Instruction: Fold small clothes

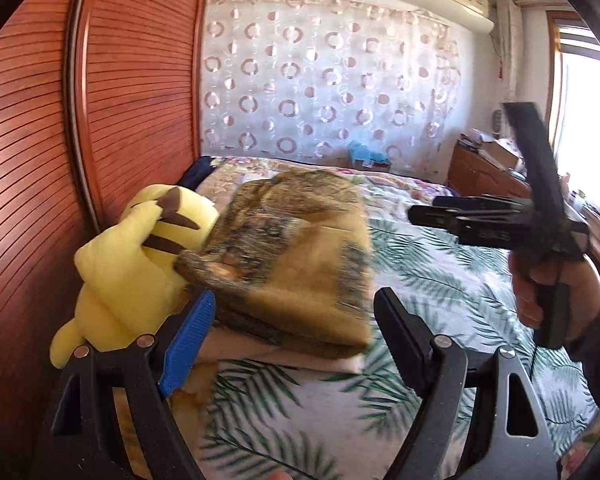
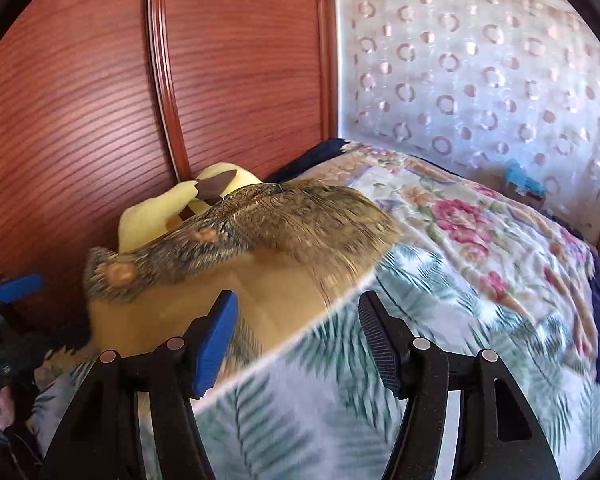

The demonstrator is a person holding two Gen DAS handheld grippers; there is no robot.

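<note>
A folded brown and tan patterned garment (image 1: 296,264) lies on the bed against a yellow plush toy (image 1: 140,264). It also shows in the right wrist view (image 2: 236,256), where the plush (image 2: 160,212) peeks out behind it. My left gripper (image 1: 296,328) is open and empty, just in front of the garment's near edge. My right gripper (image 2: 296,332) is open and empty at the garment's near right edge. In the left wrist view the right gripper (image 1: 500,220) is held up in a hand at the right, above the bed.
The bed has a palm-leaf sheet (image 1: 440,280) and a floral quilt (image 2: 480,232) farther back. A slatted wooden wardrobe (image 1: 40,140) stands close on the left. A patterned curtain (image 1: 320,80) hangs behind the bed. A cluttered wooden cabinet (image 1: 488,172) stands at the right.
</note>
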